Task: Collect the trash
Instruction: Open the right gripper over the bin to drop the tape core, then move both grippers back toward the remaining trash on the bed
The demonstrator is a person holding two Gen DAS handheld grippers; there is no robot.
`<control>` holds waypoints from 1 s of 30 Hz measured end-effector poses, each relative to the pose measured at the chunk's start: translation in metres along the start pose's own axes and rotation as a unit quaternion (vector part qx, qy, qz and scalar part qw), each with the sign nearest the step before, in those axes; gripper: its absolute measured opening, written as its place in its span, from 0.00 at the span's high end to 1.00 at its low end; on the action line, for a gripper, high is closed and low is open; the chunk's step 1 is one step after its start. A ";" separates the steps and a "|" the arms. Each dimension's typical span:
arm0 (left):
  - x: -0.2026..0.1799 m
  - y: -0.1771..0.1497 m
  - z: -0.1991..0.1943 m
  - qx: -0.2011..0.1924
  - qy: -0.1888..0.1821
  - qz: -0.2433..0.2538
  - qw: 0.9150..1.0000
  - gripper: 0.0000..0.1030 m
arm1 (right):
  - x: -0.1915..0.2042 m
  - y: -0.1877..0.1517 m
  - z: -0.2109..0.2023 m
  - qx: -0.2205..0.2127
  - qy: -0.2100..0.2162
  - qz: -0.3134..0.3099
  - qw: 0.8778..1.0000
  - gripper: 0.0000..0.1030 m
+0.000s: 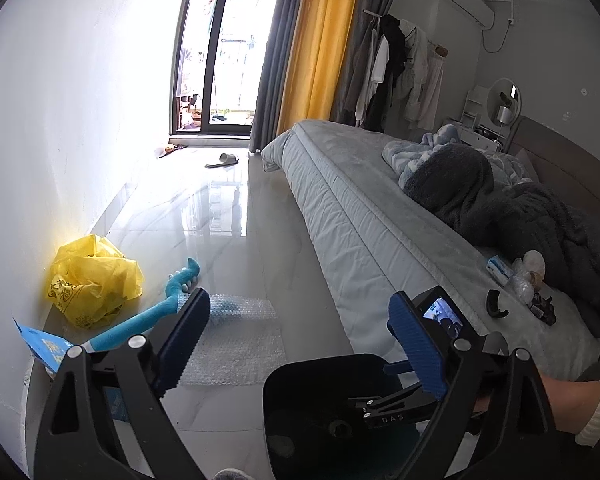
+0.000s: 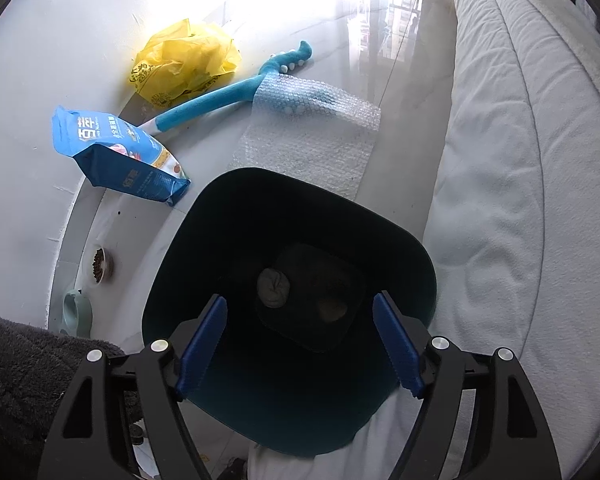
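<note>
The right hand-held gripper [image 2: 298,344] pointed steeply down over the open mouth of a dark bin [image 2: 180,248] that stood on the floor [image 2: 400,80] beside the bed [image 2: 520,160]. Its blue pads [image 2: 202,350] were spread apart with nothing between them. At the bottom of the bin lay a crumpled grey wad [image 2: 273,285] and a second, dimmer lump [image 2: 333,309] just beside it.

The left hand-held gripper [image 1: 300,344] was also spread wide and empty, aimed across the floor toward the far glass door [image 1: 220,52]. In its view the right gripper [image 1: 416,344] hung over the bin [image 1: 300,408], held by a hand [image 1: 568,404] in a pale cuff.

On the floor beyond the bin lay a sheet of bubble wrap [image 2: 312,132], partly covering a blue plush toy [image 2: 220,100]. A crumpled yellow bag [image 2: 184,64] sat against the wall, touching the toy, and a blue pouch [image 2: 120,152] leaned near it. A small bowl of dark kibble [image 2: 99,266] and a pale green dish [image 2: 76,310] stood by the wall.

On the bed, near its edge, lay a small heap of wrappers [image 1: 524,276], a blue-and-white packet [image 1: 498,268], a black curved piece [image 1: 496,304] and dark blankets [image 1: 500,200].
</note>
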State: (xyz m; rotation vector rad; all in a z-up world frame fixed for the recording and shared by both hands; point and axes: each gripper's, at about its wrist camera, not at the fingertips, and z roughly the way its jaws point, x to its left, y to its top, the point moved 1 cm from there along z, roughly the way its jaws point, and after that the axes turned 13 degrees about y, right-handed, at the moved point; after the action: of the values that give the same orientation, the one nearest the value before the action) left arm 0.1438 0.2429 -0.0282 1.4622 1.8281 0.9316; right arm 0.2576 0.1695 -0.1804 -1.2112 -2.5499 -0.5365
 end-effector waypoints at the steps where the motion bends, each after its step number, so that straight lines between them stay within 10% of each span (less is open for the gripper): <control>1: 0.000 0.001 -0.002 -0.004 0.000 0.001 1.000 0.10 | 0.002 0.000 -0.003 -0.003 0.000 -0.003 1.000 0.26; 30: -0.084 0.029 -0.006 -0.038 -0.050 -0.003 0.998 0.09 | 0.005 -0.038 -0.163 -0.195 0.001 -0.095 0.976 0.24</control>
State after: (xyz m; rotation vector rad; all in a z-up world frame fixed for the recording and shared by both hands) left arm 0.1712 0.1641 0.0017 1.4291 1.7061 0.8999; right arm 0.2377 0.0793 -0.0403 -1.0791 -2.6534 -1.1232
